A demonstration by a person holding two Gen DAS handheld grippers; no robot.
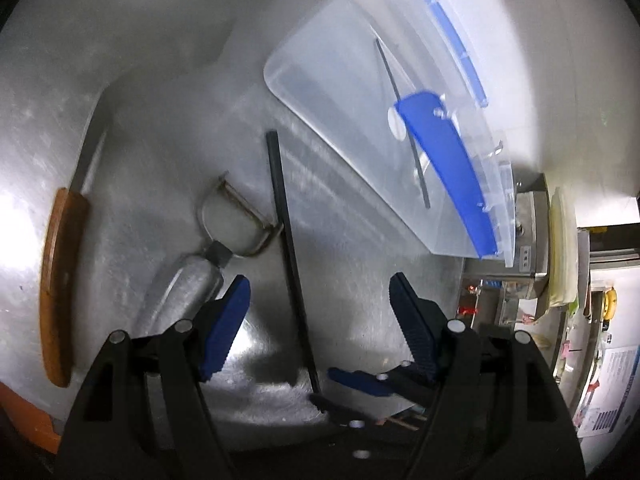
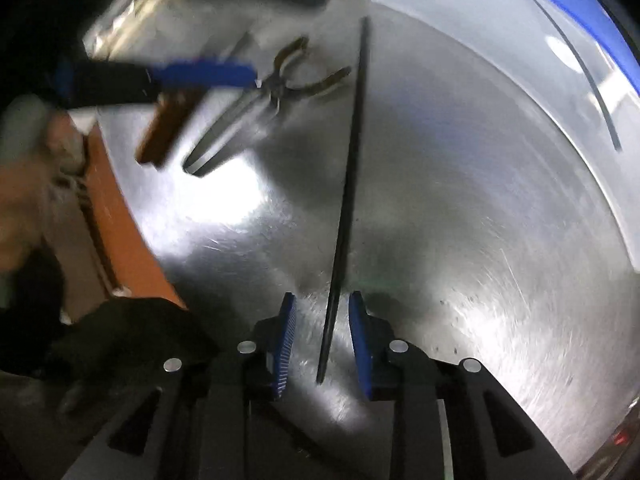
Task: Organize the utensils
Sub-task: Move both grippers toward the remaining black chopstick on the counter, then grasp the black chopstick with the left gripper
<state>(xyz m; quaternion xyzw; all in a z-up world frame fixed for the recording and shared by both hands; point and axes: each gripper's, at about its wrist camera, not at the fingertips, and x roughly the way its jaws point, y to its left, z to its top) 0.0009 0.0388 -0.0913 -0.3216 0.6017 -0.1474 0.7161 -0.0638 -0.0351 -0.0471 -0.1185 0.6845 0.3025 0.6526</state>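
On a scratched steel worktop (image 1: pixel 348 264) under bright glare lie several utensils. From the left wrist view, the left claw (image 1: pixel 320 320) hovers low over the surface with its blue-padded fingers spread wide, holding nothing. Between those fingers runs a thin black chopstick (image 1: pixel 290 248), lying flat and stretching from near to far. Just left of it rests a metal peeler (image 1: pixel 208 252), its looped blade end at the far side, almost touching the chopstick; the handle points toward the near left. Further left lies a knife with a brown wooden handle (image 1: pixel 58 292). At the far right sits a clear plastic storage box (image 1: pixel 340 80) with blue latches, and a second dark chopstick (image 1: pixel 402 120) lies inside it.

From the right wrist view, the right claw (image 2: pixel 322 338) is low over the worktop with its fingers part spread on either side of the near end of the chopstick (image 2: pixel 346 208); the pads are not touching it. At the far left, blurred, are the peeler (image 2: pixel 248 104) and the brown knife handle (image 2: pixel 166 130), with the left claw's blue finger just above them. The box fills the far right edge.
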